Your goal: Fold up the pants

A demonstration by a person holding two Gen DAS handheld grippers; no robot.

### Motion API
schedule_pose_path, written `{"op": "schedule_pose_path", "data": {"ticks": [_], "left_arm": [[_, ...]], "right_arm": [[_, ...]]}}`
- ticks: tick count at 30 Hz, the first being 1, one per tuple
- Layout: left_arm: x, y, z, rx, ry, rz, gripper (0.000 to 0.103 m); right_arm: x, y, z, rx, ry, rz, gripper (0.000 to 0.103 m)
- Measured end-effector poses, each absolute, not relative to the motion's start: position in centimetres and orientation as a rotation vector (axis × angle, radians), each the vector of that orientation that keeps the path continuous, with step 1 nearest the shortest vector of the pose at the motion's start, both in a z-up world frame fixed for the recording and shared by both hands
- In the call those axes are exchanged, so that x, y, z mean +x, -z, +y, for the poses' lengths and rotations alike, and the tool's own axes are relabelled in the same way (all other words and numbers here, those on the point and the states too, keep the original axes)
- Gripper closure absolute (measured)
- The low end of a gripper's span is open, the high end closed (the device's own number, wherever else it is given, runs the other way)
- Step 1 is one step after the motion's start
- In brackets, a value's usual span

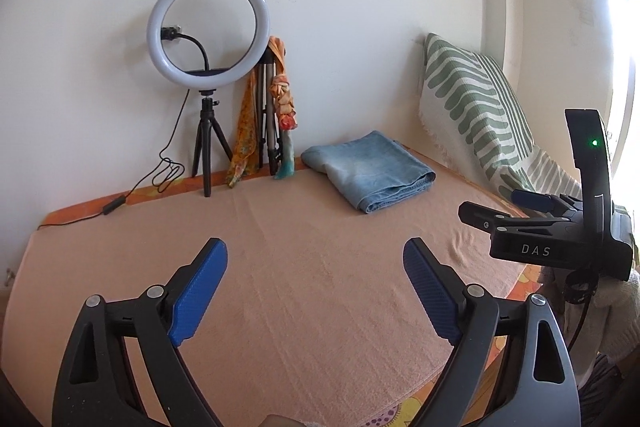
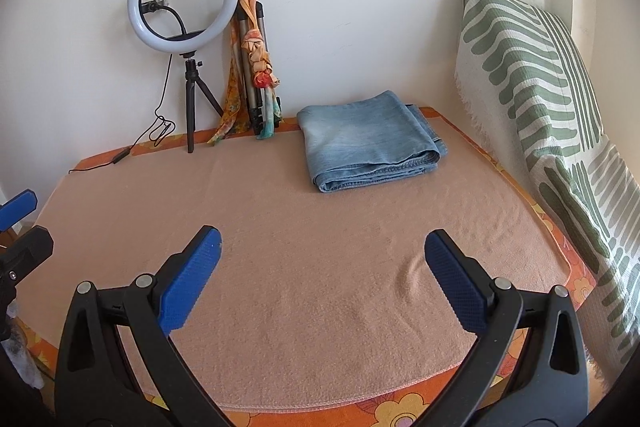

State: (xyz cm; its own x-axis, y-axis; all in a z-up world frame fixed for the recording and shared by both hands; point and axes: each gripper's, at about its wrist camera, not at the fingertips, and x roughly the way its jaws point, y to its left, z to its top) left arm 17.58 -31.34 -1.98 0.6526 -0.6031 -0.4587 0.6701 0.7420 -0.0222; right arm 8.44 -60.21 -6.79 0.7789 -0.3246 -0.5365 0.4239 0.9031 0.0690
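Left hand-held gripper (image 1: 315,259) and right hand-held gripper (image 2: 322,249): both level above the peach blanket (image 2: 320,267), blue pads spread wide, holding nothing. Pants (image 2: 370,141): light blue denim, folded into a neat stacked rectangle, lying far back on the blanket near the wall, beside the striped cushion (image 2: 540,87).

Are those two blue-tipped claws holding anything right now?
Nothing. The left gripper and right gripper both gape open above the peach blanket; the folded blue denim pants lie untouched.
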Motion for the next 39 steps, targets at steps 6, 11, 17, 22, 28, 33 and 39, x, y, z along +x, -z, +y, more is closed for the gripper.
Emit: {"op": "schedule_pose_path", "data": {"ticks": [6,11,17,22,28,33,39], "left_arm": [[17.2,2.5,-31.2,0.182,0.692,0.442,0.003],[17.3,2.8,-31.2,0.202,0.683,0.449,0.001],[17.4,3.1,-31.4,0.209,0.667,0.464,0.001],[17.2,3.2,-31.7,0.232,0.676,0.468,0.001],[17.0,3.1,-31.8,0.237,0.690,0.473,0.001],[17.1,2.9,-31.7,0.232,0.691,0.471,0.001],[17.1,2.8,-31.6,0.224,0.691,0.472,0.001]], "right_arm": [[8.4,7.1,-60.4,0.191,0.414,0.537,0.000],[8.3,6.9,-60.8,0.207,0.431,0.522,0.000],[8.2,6.8,-60.7,0.199,0.455,0.513,0.000],[8.1,6.8,-60.8,0.204,0.462,0.513,0.000],[7.9,7.1,-61.1,0.223,0.465,0.516,0.000],[8.0,7.2,-61.2,0.226,0.462,0.520,0.000],[8.0,7.2,-61.2,0.227,0.462,0.521,0.000]]}}
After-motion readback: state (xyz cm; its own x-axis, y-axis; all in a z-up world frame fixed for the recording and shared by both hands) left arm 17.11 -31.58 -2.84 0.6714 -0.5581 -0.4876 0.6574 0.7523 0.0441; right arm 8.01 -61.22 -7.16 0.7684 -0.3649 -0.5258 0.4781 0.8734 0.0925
